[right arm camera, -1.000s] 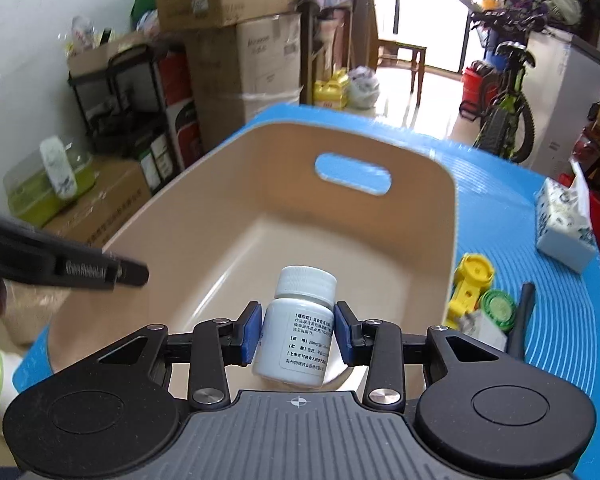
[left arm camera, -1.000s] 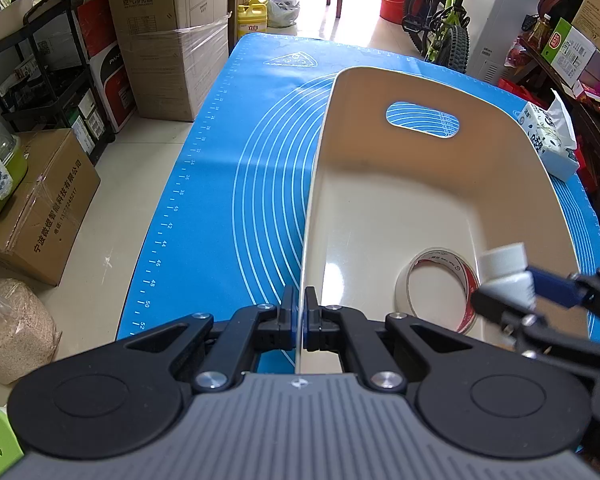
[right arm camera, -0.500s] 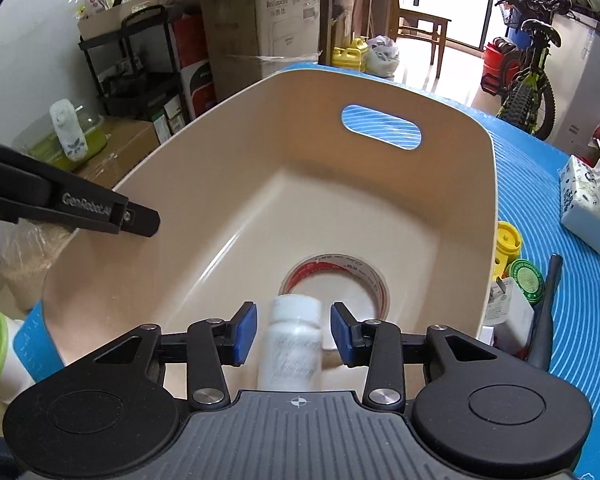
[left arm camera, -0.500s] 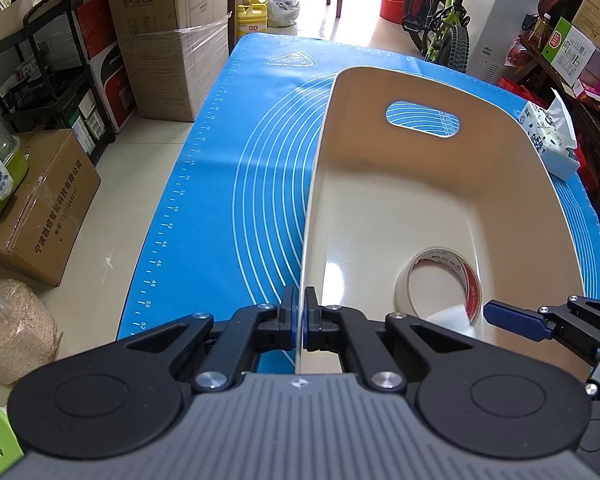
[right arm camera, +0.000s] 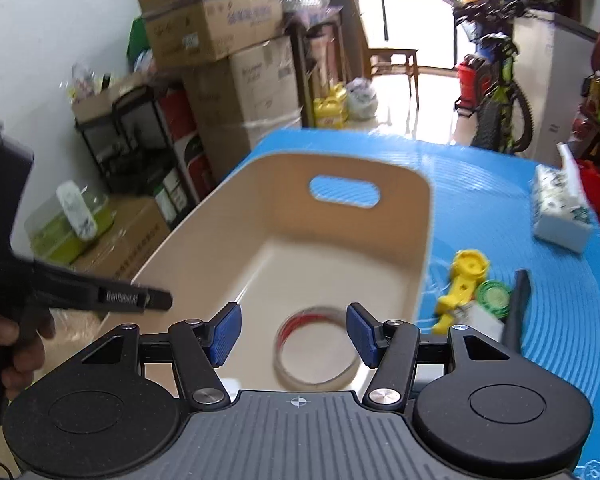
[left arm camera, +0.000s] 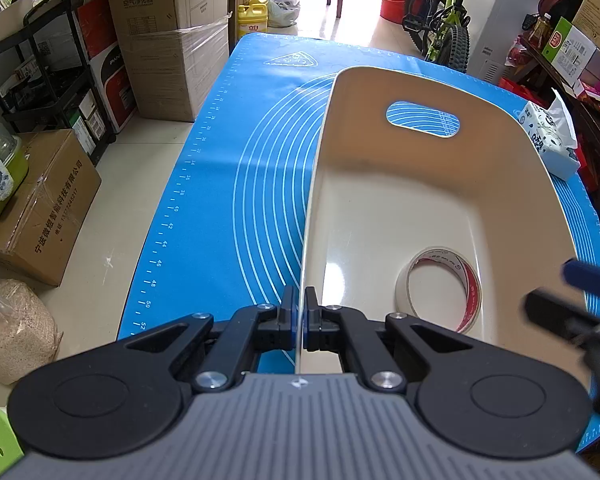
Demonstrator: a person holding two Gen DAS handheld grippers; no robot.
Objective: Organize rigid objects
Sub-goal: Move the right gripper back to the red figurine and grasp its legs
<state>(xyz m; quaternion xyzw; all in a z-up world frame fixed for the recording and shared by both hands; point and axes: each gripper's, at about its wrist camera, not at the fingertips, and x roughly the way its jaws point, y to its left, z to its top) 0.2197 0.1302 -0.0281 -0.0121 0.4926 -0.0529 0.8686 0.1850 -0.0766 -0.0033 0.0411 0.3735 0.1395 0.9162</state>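
the left tongs (left arm camera: pixel 300 316) are clenched on the thin left rim of the cream bin (left arm camera: pixel 440 200), likely to steady it while things are dropped in. the right tongs (right arm camera: pixel 294 334) hang released and empty above the bin's near end. inside lies a roll of tape (right arm camera: pixel 316 350), flat on the floor of the bin. on the desk's blue mat (right arm camera: pixel 540 280), just beside the bin's right wall, wait a yellow plastic piece (right arm camera: pixel 464 284), a green lid (right arm camera: pixel 494 296) and a black stick (right arm camera: pixel 518 304).
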